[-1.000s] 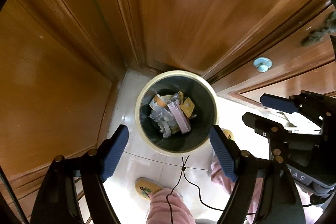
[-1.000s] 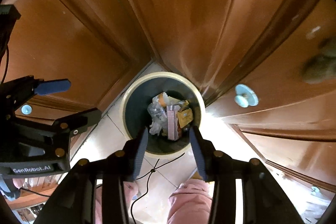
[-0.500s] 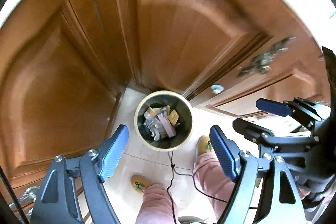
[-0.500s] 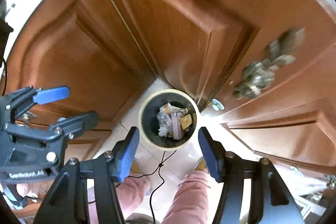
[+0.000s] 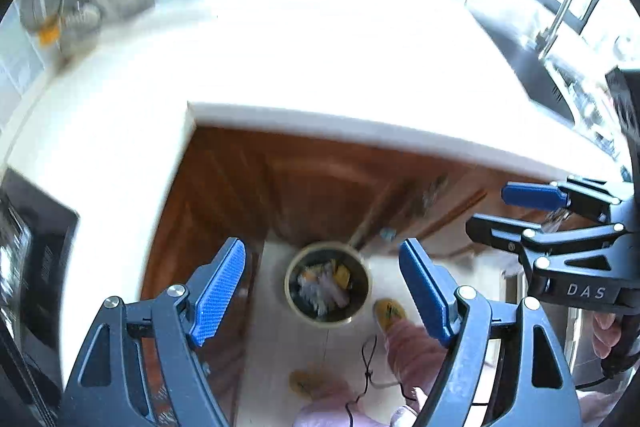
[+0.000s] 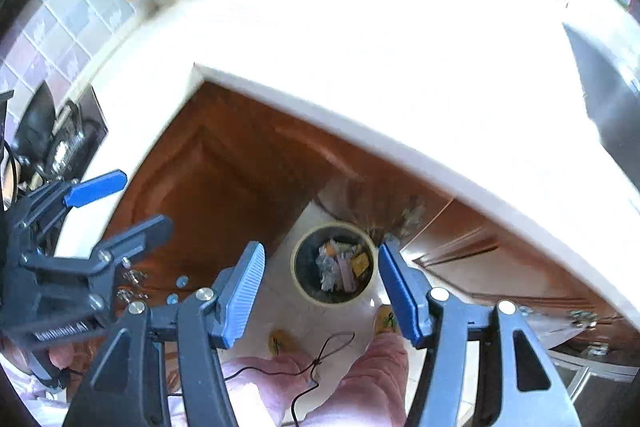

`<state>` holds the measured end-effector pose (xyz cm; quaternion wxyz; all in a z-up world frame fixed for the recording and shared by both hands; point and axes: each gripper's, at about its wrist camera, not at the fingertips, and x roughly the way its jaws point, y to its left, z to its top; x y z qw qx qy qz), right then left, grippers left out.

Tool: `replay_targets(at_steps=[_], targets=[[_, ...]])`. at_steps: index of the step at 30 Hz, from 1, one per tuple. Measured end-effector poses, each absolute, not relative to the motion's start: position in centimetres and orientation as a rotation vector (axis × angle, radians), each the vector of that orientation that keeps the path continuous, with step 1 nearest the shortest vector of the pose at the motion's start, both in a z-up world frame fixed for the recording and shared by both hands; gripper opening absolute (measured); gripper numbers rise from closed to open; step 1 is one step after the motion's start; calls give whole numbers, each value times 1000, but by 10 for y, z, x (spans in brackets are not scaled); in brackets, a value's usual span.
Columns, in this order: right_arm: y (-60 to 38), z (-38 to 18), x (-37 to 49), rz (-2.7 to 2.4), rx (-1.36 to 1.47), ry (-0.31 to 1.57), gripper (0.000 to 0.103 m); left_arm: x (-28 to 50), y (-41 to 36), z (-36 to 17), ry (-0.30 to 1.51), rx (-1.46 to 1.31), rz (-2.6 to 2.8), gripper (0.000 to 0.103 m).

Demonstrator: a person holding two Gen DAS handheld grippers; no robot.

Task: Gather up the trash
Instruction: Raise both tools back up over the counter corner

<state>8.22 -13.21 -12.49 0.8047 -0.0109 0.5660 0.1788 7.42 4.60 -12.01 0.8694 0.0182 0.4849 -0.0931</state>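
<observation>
Both wrist views high, steeply downward, sharing the floor bin (image 5: 328, 285) (image 6: 334, 263).

- One trash bin (image 5: 328, 315) on the floor, scraps inside too blurred to count;
- two claws: left claw (image 5: 322, 293); right claw (image 6: 320, 293);
- two yellow slippers (image 6: 385, 319);
- one white bench (image 6: 400, 67).

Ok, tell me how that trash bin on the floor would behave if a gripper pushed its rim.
The trash bin looks light: only a loose pile of wrappers sits inside. It stands upright on smooth tile floor, so it would probably slide, or tip if pushed high.
</observation>
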Motion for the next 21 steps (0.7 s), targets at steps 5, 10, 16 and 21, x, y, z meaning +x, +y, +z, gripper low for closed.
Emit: replay_targets(at_steps=[5,10,16,21], targets=[[-143,-61,92,363,-43,1125,60,89,41,-56,930,80,-200,84],[-160,-4,112,351,-45,1076,60,115,33,2,865,106,-218,84],[-184,58,161,316,-24,1032,60,162,16,62,811,150,-218,85],[-199,94,216,301,-32,991,60,219,-7,90,786,179,-192,85]])
